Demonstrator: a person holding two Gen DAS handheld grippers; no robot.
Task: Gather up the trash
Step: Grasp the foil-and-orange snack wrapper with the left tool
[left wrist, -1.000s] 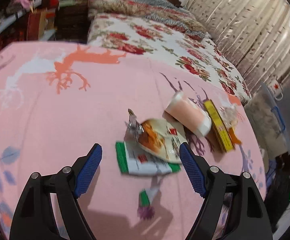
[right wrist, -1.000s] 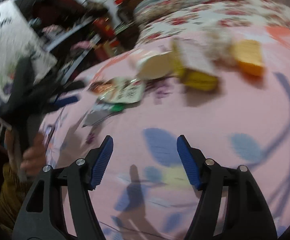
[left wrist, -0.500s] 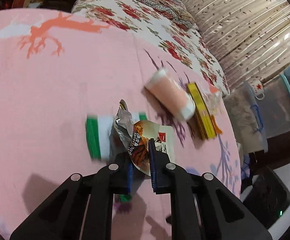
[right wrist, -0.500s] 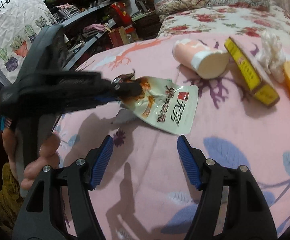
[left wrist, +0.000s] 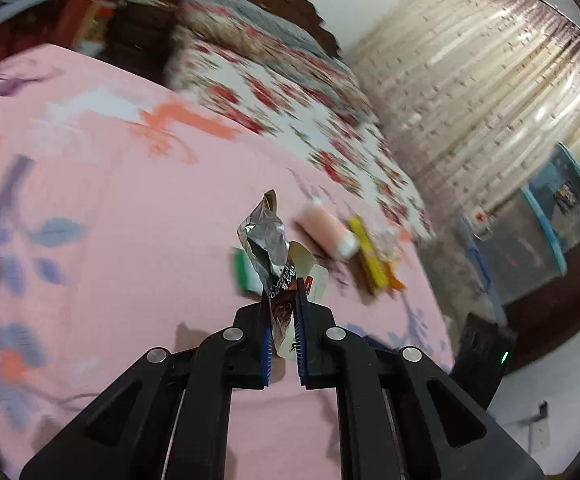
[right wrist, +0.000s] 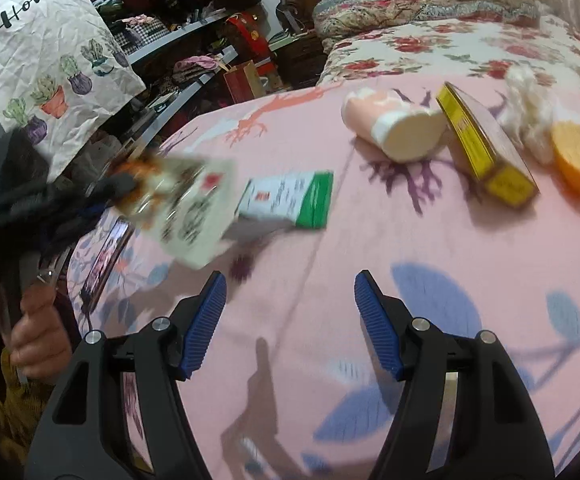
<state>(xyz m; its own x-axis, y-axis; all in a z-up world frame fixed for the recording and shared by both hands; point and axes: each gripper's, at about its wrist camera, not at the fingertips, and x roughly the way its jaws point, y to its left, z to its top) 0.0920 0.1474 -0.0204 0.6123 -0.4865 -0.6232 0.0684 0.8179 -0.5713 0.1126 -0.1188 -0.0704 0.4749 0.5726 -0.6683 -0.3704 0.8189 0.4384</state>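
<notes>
My left gripper (left wrist: 282,300) is shut on a foil snack wrapper (left wrist: 267,246) and holds it above the pink tablecloth (left wrist: 109,200). In the right wrist view the wrapper (right wrist: 193,208) hangs blurred from the left gripper (right wrist: 117,188) at the left. My right gripper (right wrist: 290,292) is open and empty, low over the cloth. A green-and-white box (right wrist: 290,200), a pink cup on its side (right wrist: 394,128), a yellow box (right wrist: 486,148), a white tissue wad (right wrist: 530,116) and an orange piece (right wrist: 570,156) lie on the cloth beyond it.
A phone (right wrist: 105,256) lies near the table's left edge. A floral bed (right wrist: 470,48) stands behind the table, cluttered shelves (right wrist: 177,48) at the far left. Clear storage bins (left wrist: 530,248) stand by the curtain to the right of the table.
My left gripper closed on the snack wrapper and lifted it up off the cloth, uncovering the green-and-white box. My right gripper stayed open and barely moved.
</notes>
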